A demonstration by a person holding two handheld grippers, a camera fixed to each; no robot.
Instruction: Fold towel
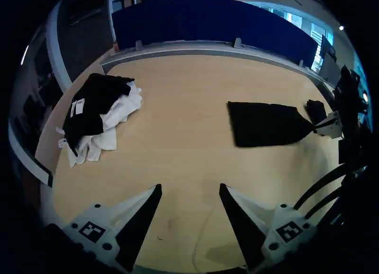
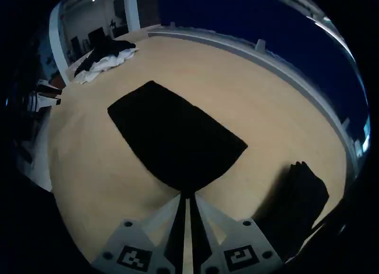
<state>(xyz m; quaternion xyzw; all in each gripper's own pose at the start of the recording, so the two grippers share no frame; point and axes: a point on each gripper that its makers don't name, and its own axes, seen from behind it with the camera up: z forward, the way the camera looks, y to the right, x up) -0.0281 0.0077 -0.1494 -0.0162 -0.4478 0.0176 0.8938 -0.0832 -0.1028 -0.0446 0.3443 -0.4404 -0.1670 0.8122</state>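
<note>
Right gripper view shows us the right gripper point(image 2: 188, 196) at six o'clock, its pale wedge-shaped fingers pressed together on one corner of the black towel point(image 2: 175, 136). The towel is a soft, matte sheet that lies flat on the smooth, light wood-grain bench point(image 2: 265, 98) and widens toward eleven o'clock. At four o'clock, near the towel, sits a dark folded cloth point(image 2: 301, 193) with stacked edges. In the left gripper view we see the left gripper point(image 1: 189, 187) at six o'clock, spread wide and holding nothing, and a rumpled heap of black and white cloth point(image 1: 102, 117) at nine o'clock.
</note>
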